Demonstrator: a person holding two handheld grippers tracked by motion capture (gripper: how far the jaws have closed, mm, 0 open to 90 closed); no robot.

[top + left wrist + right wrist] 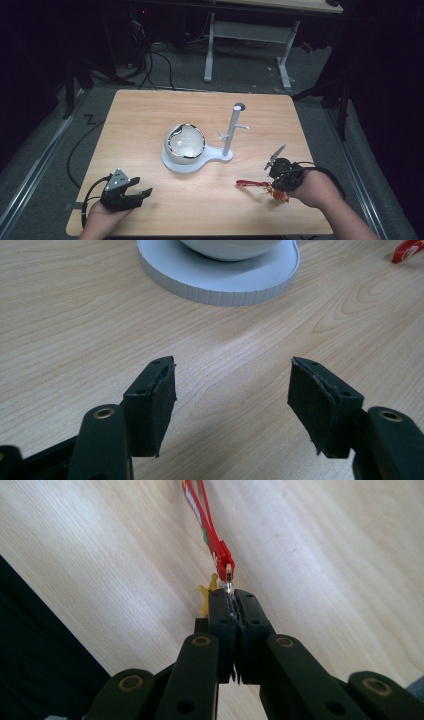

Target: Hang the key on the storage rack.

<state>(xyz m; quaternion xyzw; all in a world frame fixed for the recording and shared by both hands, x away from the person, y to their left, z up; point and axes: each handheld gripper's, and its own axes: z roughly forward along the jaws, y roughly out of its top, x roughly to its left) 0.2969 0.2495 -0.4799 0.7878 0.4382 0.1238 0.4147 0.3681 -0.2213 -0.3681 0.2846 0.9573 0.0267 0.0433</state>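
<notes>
The right hand-held gripper (233, 594) has its jaws pressed together on the metal end of a red strap (210, 527), pinching the small clip where the strap meets a little yellow charm (207, 594). In the right gripper view the strap runs away from the jaw tips across the pale wood, and the charm sits just beside the left jaw. From the high view this right hand-held gripper (280, 175) is near the front right of the desk (150, 115), with the strap (252, 184) stretched out to its left on the wood and the charm (280, 196) hanging near the person's hand. The left hand-held gripper (131, 192) rests at the front left of the desk, well apart from the strap; its jaws stand wide with only bare wood between the pads (162, 405). Ahead of it, in the middle of the desk, a white bowl (186, 143) sits on the round grey base (220, 282) of a stand, whose upright post (232, 130) with short pegs rises just to the right of the bowl.
</notes>
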